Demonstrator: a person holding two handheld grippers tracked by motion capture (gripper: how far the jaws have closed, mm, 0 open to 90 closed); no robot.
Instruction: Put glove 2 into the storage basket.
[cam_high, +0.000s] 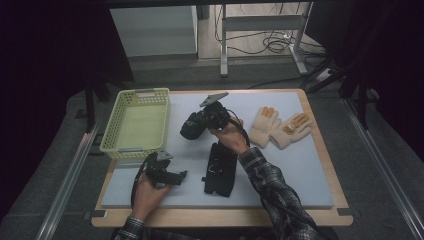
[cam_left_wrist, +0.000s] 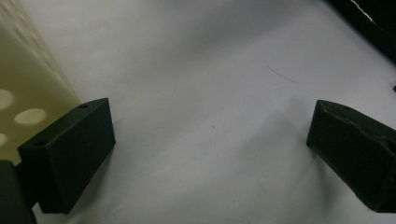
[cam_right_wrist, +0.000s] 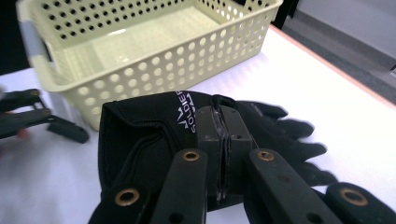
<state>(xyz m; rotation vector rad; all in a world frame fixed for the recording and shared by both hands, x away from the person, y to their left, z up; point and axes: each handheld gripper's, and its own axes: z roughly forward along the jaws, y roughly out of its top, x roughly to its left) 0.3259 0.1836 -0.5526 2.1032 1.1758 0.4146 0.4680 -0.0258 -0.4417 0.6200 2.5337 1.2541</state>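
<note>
My right gripper (cam_right_wrist: 223, 126) is shut on a black glove (cam_right_wrist: 140, 135) with white lettering, pinching its fabric between the pads. In the high view that glove (cam_high: 189, 128) hangs from the right gripper (cam_high: 199, 123) above the mat, just right of the yellow basket (cam_high: 135, 145). A second black glove (cam_high: 220, 172) lies flat on the mat below the right hand. My left gripper (cam_high: 181, 175) rests near the mat's front left; its jaws (cam_left_wrist: 210, 140) stand wide open over bare mat with nothing between them.
The perforated yellow basket (cam_right_wrist: 140, 51) stands empty at the back left. Two cream gloves (cam_high: 264, 126) (cam_high: 294, 129) lie side by side at the back right. A white mat (cam_high: 300, 170) covers the wooden table. The basket wall (cam_left_wrist: 28, 88) is close beside the left jaw.
</note>
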